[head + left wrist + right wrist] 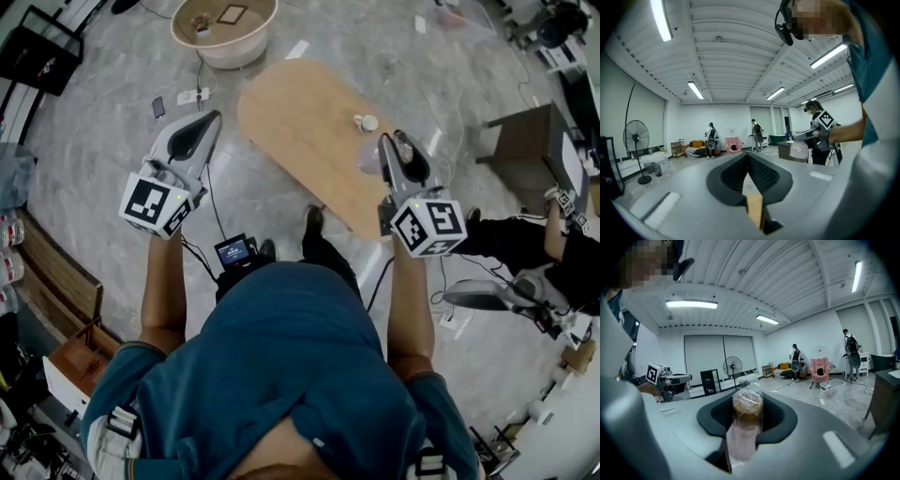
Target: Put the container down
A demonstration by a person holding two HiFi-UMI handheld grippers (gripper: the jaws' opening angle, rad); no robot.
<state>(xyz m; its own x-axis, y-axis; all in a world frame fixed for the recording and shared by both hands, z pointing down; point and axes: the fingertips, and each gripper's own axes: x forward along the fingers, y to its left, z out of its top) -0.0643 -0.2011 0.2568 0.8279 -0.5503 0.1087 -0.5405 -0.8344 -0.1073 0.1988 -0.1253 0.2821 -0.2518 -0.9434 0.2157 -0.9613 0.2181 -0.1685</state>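
Observation:
My right gripper (395, 142) is shut on the container (746, 420), a clear, film-wrapped tub with a pinkish body and brown contents at its top. The container (372, 157) hangs above the right part of the oval wooden table (300, 131), close to a small white cup (366, 122) that stands on the tabletop. In the left gripper view, the container (799, 150) shows far off at the right, at the front of that gripper. My left gripper (208, 120) is over the floor left of the table, its black pads (761, 176) closed together with nothing between them.
A beige round tub (225, 33) stands on the floor beyond the table, with a power strip (192, 95) and cables near it. A dark side table (525, 141) and a seated person (525, 234) are at the right. Wooden crates (66, 281) line the left.

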